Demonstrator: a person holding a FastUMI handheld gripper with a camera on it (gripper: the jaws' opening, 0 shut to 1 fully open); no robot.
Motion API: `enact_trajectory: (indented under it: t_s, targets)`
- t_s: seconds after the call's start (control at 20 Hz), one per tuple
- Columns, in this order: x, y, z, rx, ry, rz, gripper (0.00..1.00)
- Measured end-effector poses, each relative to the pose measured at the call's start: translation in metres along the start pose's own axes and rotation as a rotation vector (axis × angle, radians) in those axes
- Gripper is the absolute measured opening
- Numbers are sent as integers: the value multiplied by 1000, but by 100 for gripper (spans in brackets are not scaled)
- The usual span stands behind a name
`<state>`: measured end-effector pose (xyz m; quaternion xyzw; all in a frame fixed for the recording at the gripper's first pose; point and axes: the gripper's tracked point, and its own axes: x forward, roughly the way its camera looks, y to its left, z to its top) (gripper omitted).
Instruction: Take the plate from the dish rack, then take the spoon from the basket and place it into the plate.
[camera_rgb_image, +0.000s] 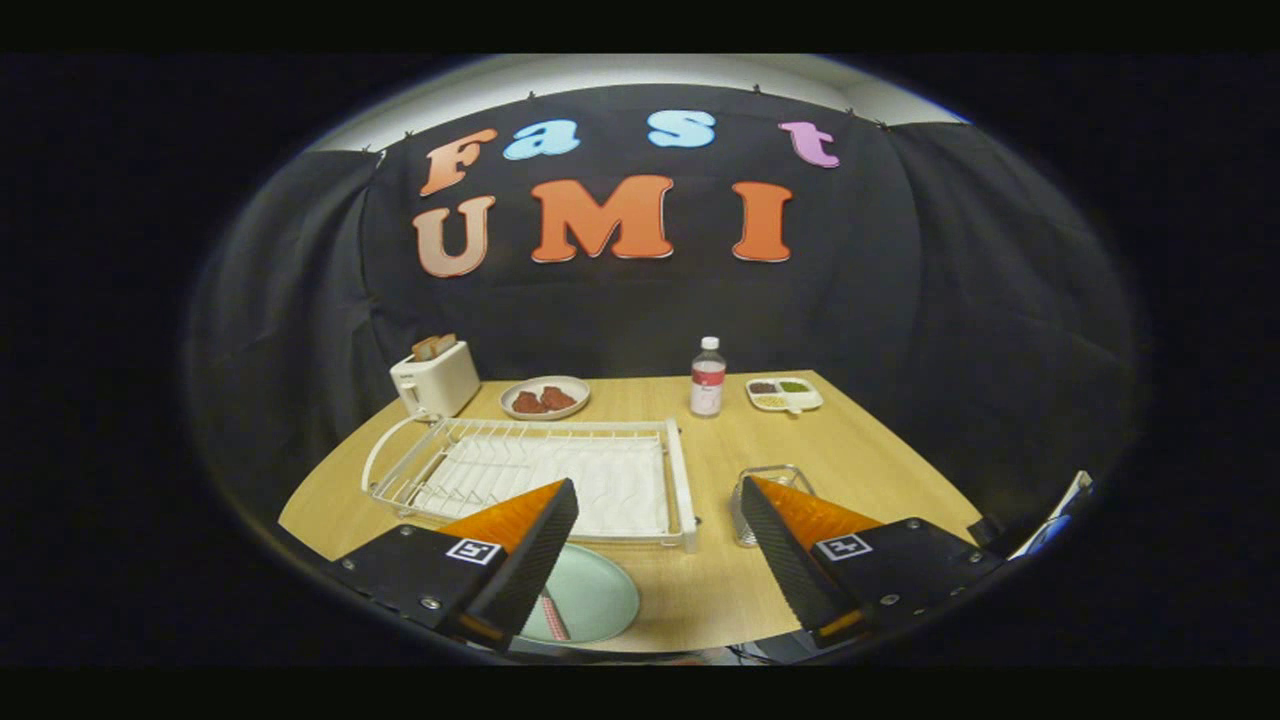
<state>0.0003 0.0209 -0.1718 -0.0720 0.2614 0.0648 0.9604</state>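
one dish rack (672, 470), one toaster (436, 379), one bottle (707, 378), three plates, one basket (760, 490).

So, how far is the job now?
Done, it seems: the plate lies on the table before the empty rack, with the spoon on it. In hand: nothing; the tool is open. Left: apparently nothing; the basket looks empty.

Wood-grain matt table (860, 450), white wire dish rack (540, 470), smooth pale-green plate (590, 600), ribbed black fingers (545, 555), clear plastic bottle (707, 378)
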Motion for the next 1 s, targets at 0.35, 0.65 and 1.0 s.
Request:
enact_trajectory:
  t_s: [0.35, 0.65, 1.0]
  targets:
    - [-9, -44, 73, 9, -128, -65, 98]
    - [-16, -34, 104, 58, -179, -55, 98]
    - [-25, -31, 108, 56, -207, -43, 98]
